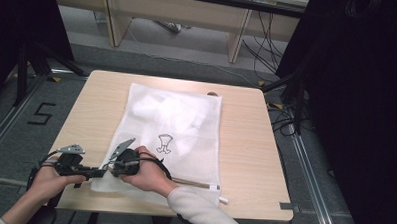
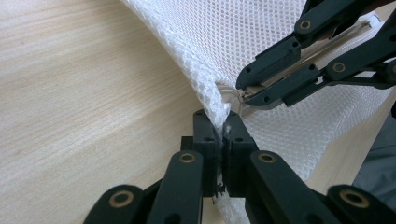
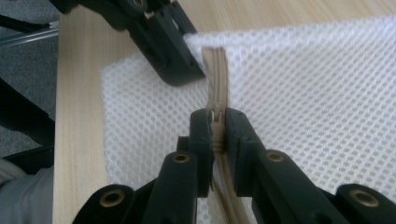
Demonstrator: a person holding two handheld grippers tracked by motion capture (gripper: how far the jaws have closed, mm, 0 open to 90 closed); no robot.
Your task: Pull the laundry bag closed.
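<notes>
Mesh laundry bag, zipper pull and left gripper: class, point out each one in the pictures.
mesh laundry bag (image 1: 186,116): high view, on its white mesh face.
zipper pull (image 3: 217,135): right gripper view, on the beige tab pinched between the jaws.
left gripper (image 2: 223,140): left gripper view, midway between its fingertips, clamped on the bag's corner.

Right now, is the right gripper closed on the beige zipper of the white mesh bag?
Yes, the right gripper pinches the beige zipper of the white mesh bag.

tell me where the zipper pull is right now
The zipper pull sits between the shut jaws of the right gripper, near the mesh bag's near-left corner on the table, just beside the left gripper pinching the bag's edge.
</notes>
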